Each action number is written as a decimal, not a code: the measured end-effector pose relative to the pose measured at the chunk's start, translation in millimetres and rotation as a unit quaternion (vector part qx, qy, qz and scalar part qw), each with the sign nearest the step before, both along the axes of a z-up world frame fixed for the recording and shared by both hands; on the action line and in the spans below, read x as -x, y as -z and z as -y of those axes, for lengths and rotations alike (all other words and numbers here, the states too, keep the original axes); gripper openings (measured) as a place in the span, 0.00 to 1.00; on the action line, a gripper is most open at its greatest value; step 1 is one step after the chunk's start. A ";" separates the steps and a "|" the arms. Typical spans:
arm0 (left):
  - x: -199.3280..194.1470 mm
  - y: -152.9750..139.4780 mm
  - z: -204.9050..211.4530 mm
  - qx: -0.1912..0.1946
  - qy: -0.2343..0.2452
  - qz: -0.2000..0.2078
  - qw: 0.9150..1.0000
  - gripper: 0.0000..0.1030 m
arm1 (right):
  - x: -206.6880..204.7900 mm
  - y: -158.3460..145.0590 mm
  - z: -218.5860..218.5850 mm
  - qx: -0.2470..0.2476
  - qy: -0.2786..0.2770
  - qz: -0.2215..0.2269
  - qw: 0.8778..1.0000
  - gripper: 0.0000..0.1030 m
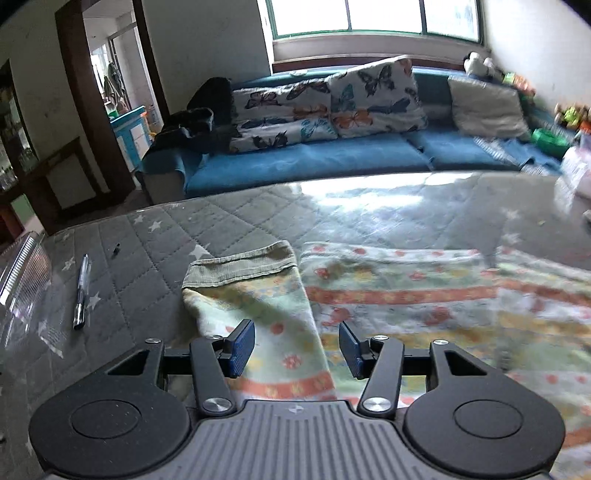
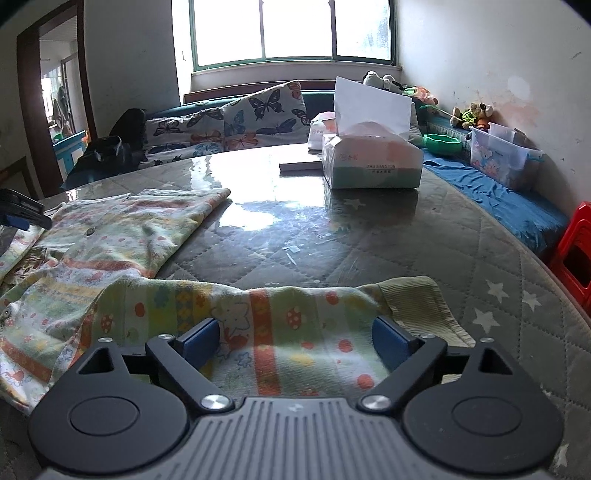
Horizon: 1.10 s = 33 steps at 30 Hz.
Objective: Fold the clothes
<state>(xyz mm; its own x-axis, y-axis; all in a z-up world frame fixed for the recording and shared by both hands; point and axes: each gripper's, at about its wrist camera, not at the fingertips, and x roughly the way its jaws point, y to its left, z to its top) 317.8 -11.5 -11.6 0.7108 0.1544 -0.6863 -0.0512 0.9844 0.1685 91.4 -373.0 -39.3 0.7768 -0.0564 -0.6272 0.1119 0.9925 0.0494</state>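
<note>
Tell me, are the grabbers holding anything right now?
No. Both are open over the shirt: the left gripper above one sleeve, the right gripper above the other sleeve, not pinching.

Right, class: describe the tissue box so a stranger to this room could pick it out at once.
Start at the big quilted grey table with the printed stars, then look to its far side, towards the window. The tissue box stands there, a soft white and green pack. It alone has a tall white sheet sticking up out of its top.
</note>
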 end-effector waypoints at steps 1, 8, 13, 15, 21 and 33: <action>-3.0 3.2 -1.4 -0.005 -0.001 -0.004 1.000 0.40 | 0.0 -0.2 -0.1 0.000 0.000 0.000 1.000 0.90; 5.2 0.3 -31.9 0.021 -0.013 0.004 1.000 0.05 | 0.3 0.0 -0.6 0.001 -0.001 0.000 1.000 0.91; 33.0 -18.2 -63.3 0.034 -0.040 0.034 0.998 0.02 | 0.0 -0.1 -0.5 0.003 -0.001 -0.001 1.000 0.91; 44.7 -26.8 -80.4 0.040 -0.057 0.045 0.997 0.02 | -0.1 -0.1 -0.6 0.004 -0.002 -0.001 1.000 0.91; 95.8 -38.0 -140.4 0.059 -0.126 0.068 0.988 0.01 | -1.1 -0.5 -1.8 0.008 -0.002 -0.004 1.000 0.91; 204.6 -22.0 -203.4 0.120 -0.221 0.081 0.964 0.01 | -11.2 -0.2 6.8 0.018 -0.008 -0.013 1.000 0.93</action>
<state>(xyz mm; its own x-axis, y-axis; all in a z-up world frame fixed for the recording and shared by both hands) 113.2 191.9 10.4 0.7126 0.3168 -0.6260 -0.4814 0.8698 -0.1078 102.6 -379.7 -39.1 0.7618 -0.0666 -0.6444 0.0969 0.9952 0.0116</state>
